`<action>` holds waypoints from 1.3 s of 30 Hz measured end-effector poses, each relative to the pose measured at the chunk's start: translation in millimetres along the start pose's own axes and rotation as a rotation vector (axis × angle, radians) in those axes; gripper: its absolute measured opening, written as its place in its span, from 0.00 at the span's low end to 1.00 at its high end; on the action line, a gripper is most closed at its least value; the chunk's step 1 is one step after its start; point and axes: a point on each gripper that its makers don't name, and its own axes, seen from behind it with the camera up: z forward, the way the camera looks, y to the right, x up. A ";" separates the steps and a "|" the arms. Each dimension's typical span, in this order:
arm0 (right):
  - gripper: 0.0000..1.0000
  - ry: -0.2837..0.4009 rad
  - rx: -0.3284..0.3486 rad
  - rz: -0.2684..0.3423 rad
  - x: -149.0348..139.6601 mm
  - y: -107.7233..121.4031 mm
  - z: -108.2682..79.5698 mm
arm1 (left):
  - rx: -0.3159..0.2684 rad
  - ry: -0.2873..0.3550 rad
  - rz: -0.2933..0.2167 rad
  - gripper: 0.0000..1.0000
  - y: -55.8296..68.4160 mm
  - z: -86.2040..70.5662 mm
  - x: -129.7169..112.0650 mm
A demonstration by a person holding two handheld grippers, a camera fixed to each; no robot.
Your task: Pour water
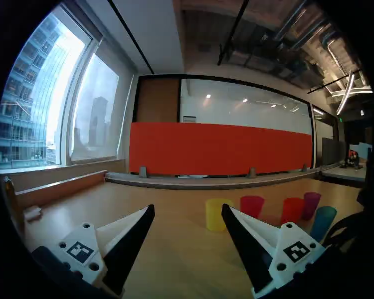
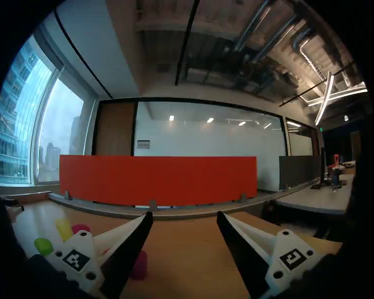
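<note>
Several plastic cups stand on a wooden table (image 1: 177, 249). In the left gripper view a yellow cup (image 1: 218, 215) is ahead, then a crimson cup (image 1: 251, 206), an orange-red cup (image 1: 292, 210), a purple cup (image 1: 311, 205) and a teal cup (image 1: 323, 223) at the right. My left gripper (image 1: 187, 219) is open, short of the yellow cup, with nothing between its fingers. In the right gripper view my right gripper (image 2: 184, 224) is open above the table (image 2: 187, 264). A green cup (image 2: 44, 245), a yellow cup (image 2: 64, 228), a pink cup (image 2: 80, 228) and a magenta cup (image 2: 140, 264) sit low on its left.
An orange partition (image 1: 219, 148) runs along the table's far edge, with a glass wall behind. Tall windows (image 1: 47, 119) line the left side. A wooden ledge (image 1: 62, 187) borders the table's left. Another desk (image 2: 321, 194) with equipment stands to the right.
</note>
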 end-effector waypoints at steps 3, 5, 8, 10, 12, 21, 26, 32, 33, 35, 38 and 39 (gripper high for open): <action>0.99 -0.005 -0.001 0.007 -1.5 2.0 0.2 | -0.002 -0.005 0.005 1.00 0.3 1.2 -2.8; 0.99 -0.007 -0.002 0.010 -2.3 2.8 0.8 | -0.002 -0.010 0.008 1.00 -0.4 2.0 -5.3; 0.99 -0.009 -0.004 0.011 -3.2 3.4 1.4 | 0.000 -0.016 0.012 1.00 -1.8 3.6 -8.3; 0.99 -0.010 -0.005 0.011 -3.7 3.8 1.8 | 0.001 -0.019 0.016 1.00 -2.6 4.3 -9.6; 0.99 -0.012 -0.006 0.012 -4.2 4.3 2.4 | 0.002 -0.022 0.021 1.00 -3.4 4.7 -10.9; 0.99 -0.015 -0.006 0.014 -5.4 5.0 3.0 | 0.003 -0.031 0.035 1.00 -4.5 5.2 -14.5; 0.99 -0.016 -0.005 0.011 -7.1 5.0 1.7 | 0.003 -0.032 0.037 1.00 -3.9 5.3 -14.6; 0.99 -0.018 0.003 0.010 -8.5 5.4 2.0 | 0.003 -0.032 0.040 1.00 -3.6 4.7 -16.1; 0.99 -0.018 0.005 0.008 -8.6 5.1 2.3 | 0.003 -0.033 0.041 1.00 -3.6 4.5 -15.9; 0.99 -0.018 0.013 0.003 -8.5 3.7 3.1 | 0.003 -0.032 0.043 1.00 -3.5 4.3 -14.5; 0.99 -0.021 0.027 -0.008 -10.2 0.7 3.4 | 0.003 -0.032 0.043 1.00 -3.5 4.5 -13.6; 0.99 -0.023 0.033 -0.012 -11.2 -0.5 3.5 | 0.003 -0.033 0.042 1.00 -3.6 4.5 -13.6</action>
